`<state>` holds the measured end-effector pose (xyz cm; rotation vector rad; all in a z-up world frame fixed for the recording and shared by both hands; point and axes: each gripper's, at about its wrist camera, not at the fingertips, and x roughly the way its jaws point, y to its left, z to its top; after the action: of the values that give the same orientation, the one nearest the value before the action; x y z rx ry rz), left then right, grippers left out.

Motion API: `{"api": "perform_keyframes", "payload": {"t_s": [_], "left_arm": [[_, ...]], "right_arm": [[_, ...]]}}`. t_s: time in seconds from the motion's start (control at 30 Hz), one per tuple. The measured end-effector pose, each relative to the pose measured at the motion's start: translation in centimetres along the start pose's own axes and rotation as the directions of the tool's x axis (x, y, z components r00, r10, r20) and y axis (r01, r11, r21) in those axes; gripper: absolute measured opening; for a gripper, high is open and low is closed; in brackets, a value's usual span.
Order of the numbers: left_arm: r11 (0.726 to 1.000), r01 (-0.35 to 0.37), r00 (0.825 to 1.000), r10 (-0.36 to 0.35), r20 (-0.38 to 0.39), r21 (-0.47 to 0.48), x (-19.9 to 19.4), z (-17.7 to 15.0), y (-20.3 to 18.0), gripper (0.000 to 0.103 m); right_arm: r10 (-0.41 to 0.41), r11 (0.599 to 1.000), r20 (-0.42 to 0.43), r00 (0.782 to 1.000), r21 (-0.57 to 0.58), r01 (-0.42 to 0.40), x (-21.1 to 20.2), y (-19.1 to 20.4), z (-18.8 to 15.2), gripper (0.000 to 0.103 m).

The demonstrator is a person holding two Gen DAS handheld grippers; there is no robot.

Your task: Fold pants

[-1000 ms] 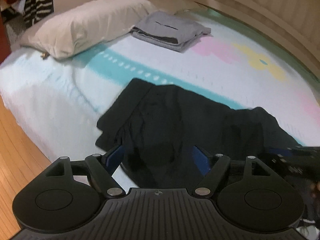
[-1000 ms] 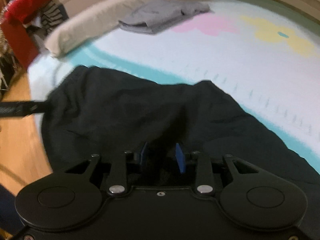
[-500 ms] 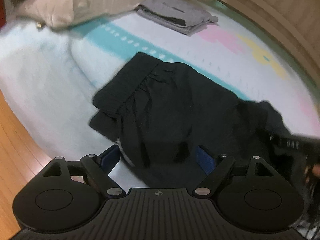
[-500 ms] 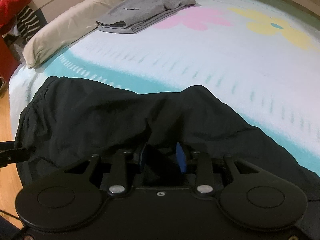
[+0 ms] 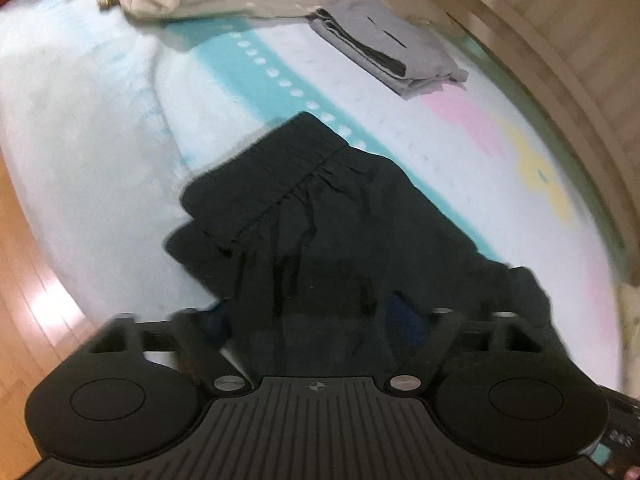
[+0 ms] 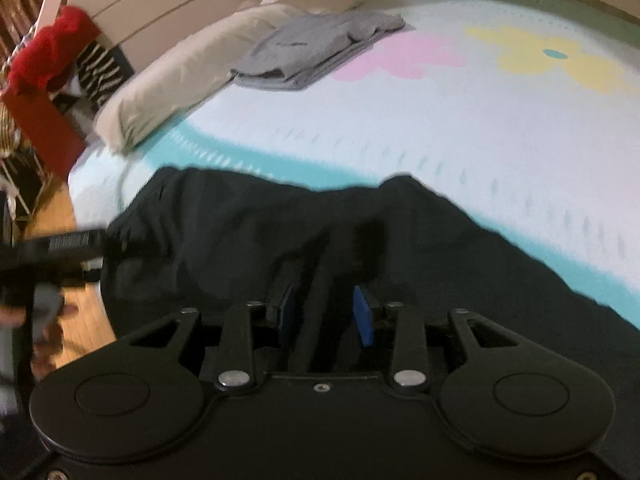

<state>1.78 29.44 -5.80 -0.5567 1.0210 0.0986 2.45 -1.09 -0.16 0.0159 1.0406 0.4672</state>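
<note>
- Black pants: spread on the bed near its floor-side edge, the gathered waistband at about 11 o'clock in the left wrist view, the rest running down under both tools. Not yet folded flat; creased and bunched.
- Left tongs: fingers set wide apart, dark cloth lying between them. I cannot tell whether any fabric is actually gripped.
- Right tongs: blue pads drawn fairly close, a ridge of black cloth pinched between them.
- Grey folded garment: at 12 o'clock by the pillow, well apart from the pants.
- Risk, grip: the right pinch looks to hold a thin ridge only; a pull could let it slip, dropping the fold.
- Risk, layers: black on black hides the edges, so one layer may be taken instead of both, giving a skewed fold.
- Risk, edge: cloth sits near the mattress edge at 8 o'clock; a drag that way could slide it toward the wooden floor.
</note>
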Motion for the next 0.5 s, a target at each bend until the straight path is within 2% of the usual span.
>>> {"api": "perform_keyframes", "payload": {"t_s": [0.03,0.07,0.2,0.37,0.5], "left_arm": [[0.999,-0.035,0.999,0.034,0.035,0.009,-0.5,-0.2,-0.2,0.021],[0.999,-0.047,0.998,0.046,0.052,0.008,-0.9,-0.2,-0.3,0.02],[1.0,-0.002,0.995,0.003,0.099,-0.004,-2.8,-0.2,-0.8,0.012],[0.999,0.008,0.987,-0.017,0.161,0.053,-5.2,-0.6,-2.5,0.011],[0.998,-0.002,0.989,-0.007,0.145,0.059,-4.7,-0.7,-2.4,0.011]], "right_arm": [[-0.002,1.0,-0.008,1.0,-0.012,0.002,-0.1,0.1,-0.2,0.045],[-0.002,1.0,-0.014,1.0,-0.023,0.002,-0.2,0.1,-0.5,0.045],[-0.001,0.999,-0.02,1.0,-0.037,0.0,-0.9,-0.2,-1.3,0.045],[-0.014,0.999,-0.018,1.0,-0.033,0.013,-1.6,-0.9,-2.0,0.045],[0.014,1.0,0.049,0.999,-0.018,-0.013,-2.9,-1.1,-2.1,0.046]]}}
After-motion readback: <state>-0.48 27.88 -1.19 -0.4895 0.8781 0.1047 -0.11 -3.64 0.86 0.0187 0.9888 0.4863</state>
